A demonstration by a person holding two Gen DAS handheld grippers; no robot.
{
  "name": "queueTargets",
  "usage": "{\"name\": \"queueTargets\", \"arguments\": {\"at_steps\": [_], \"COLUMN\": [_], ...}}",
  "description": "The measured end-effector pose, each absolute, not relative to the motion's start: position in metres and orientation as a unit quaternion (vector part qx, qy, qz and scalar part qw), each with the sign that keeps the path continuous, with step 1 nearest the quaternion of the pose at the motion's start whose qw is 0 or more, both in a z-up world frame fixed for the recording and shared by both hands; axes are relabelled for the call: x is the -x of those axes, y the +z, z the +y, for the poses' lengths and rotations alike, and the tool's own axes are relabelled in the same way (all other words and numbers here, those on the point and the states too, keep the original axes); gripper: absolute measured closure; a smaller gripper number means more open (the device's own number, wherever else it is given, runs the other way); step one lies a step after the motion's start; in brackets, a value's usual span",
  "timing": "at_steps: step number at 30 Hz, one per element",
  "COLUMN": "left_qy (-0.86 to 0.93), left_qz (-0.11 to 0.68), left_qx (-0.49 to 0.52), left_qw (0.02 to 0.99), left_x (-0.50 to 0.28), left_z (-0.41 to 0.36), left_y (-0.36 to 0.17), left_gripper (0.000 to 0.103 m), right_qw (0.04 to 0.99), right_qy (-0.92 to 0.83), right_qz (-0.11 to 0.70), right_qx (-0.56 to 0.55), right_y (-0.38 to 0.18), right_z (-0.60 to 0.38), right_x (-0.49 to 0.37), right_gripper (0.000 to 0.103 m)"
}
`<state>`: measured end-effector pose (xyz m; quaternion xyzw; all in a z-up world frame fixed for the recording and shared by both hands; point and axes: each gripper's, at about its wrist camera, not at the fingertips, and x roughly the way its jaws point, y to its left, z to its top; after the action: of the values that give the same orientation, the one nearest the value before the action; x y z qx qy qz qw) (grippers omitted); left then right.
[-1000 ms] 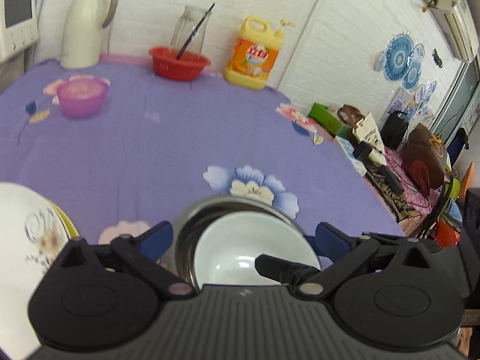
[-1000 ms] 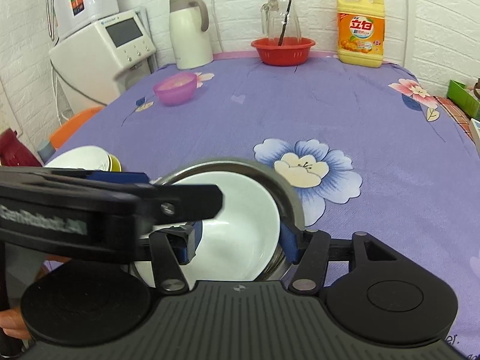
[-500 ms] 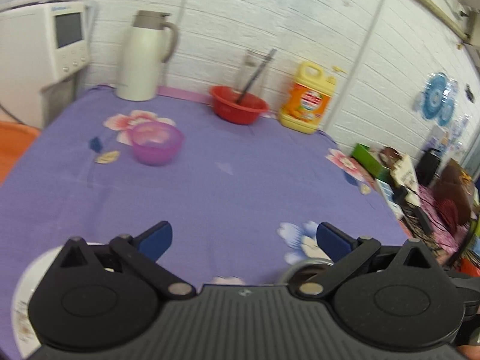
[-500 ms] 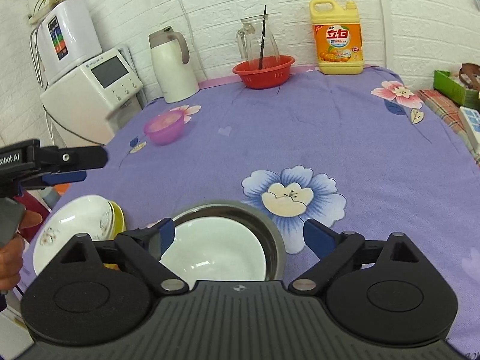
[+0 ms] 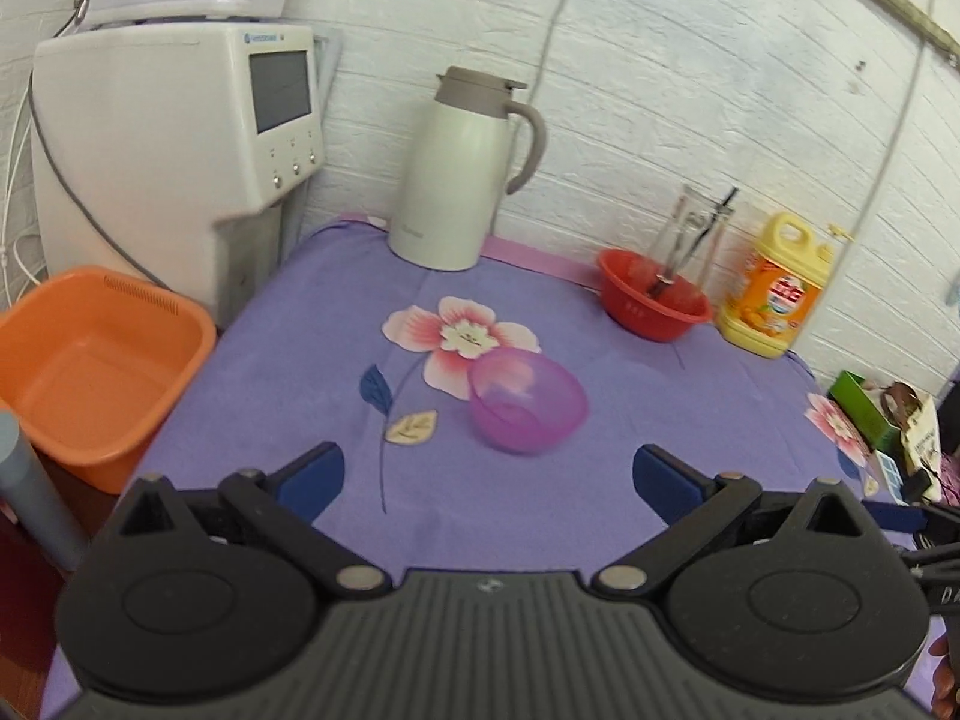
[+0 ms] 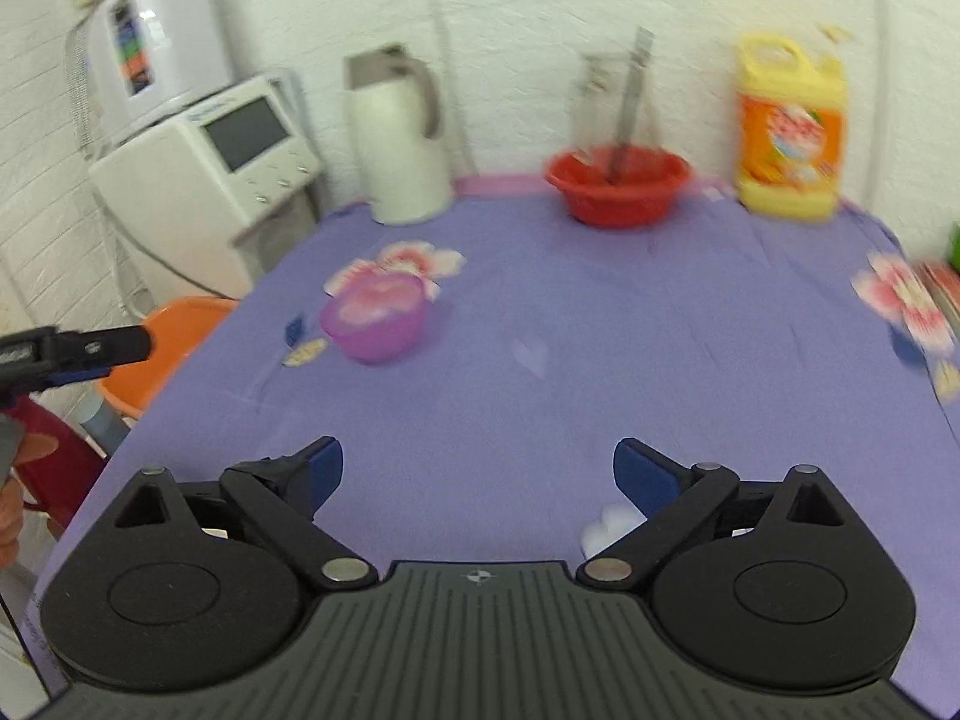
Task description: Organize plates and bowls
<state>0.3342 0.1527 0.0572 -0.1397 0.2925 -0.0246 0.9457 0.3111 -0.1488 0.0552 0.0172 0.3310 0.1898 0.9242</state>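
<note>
left wrist view: the left gripper [image 5: 487,474] has its jaws spread wide with nothing between them, only purple tablecloth [image 5: 630,420] under the blue pads. straight ahead of it, a touch right of centre and near, sits the purple bowl [image 5: 527,401], upright on the cloth, touching nothing, round so it offers no long side to line up with. from the right wrist view the right gripper [image 6: 477,468] is likewise wide apart and empty, and the same purple bowl [image 6: 375,324] lies further off, ahead and to its left. so i'd say the left hand is the nearer one and better placed to fetch it. beyond stand a thermos [image 5: 462,174], a red basin [image 5: 654,303] and a detergent jug [image 5: 774,288].
</note>
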Motion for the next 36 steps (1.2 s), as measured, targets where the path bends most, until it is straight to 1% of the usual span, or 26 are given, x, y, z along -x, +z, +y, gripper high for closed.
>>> {"name": "queueTargets", "arguments": {"at_steps": [4,7,11,14,18,32,34,35,36], "left_qy": [-0.029,-0.035,-0.040,-0.043,-0.041,-0.067,-0.075,-0.078,-0.081], "left_qz": [0.311,0.330,0.355,0.370,0.378,0.360,0.352,0.351,0.347], "left_qx": [0.157,0.158,0.150,0.147,0.131,0.117,0.107,0.103,0.099], "left_qw": [0.937,0.930,0.922,0.916,0.916,0.923,0.927,0.928,0.929], "left_x": [-0.377,-0.410,-0.454,-0.482,-0.512,-0.553,-0.555,-0.556,-0.556], "left_z": [0.159,0.154,0.147,0.145,0.141,0.133,0.131,0.130,0.130], "left_y": [0.040,0.025,0.003,-0.010,-0.022,-0.043,-0.045,-0.047,-0.048], "left_gripper": [0.001,0.001,0.001,0.001,0.001,0.001,0.007,0.011,0.013], "right_qw": [0.919,0.900,0.883,0.881,0.882,0.873,0.872,0.873,0.874], "right_qy": [0.230,0.243,0.249,0.250,0.265,0.304,0.314,0.314,0.315], "right_qz": [0.307,0.340,0.373,0.370,0.363,0.348,0.342,0.339,0.338], "right_qx": [0.091,0.128,0.140,0.156,0.142,0.157,0.157,0.156,0.150], "right_y": [0.045,0.023,-0.007,-0.021,-0.030,-0.044,-0.045,-0.046,-0.047], "right_z": [-0.107,-0.079,-0.055,-0.045,-0.041,-0.017,-0.013,-0.012,-0.012], "right_x": [-0.347,-0.386,-0.430,-0.451,-0.469,-0.492,-0.493,-0.494,-0.497], "right_gripper": [0.000,0.000,0.000,0.000,0.000,0.000,0.000,0.000,0.000]}}
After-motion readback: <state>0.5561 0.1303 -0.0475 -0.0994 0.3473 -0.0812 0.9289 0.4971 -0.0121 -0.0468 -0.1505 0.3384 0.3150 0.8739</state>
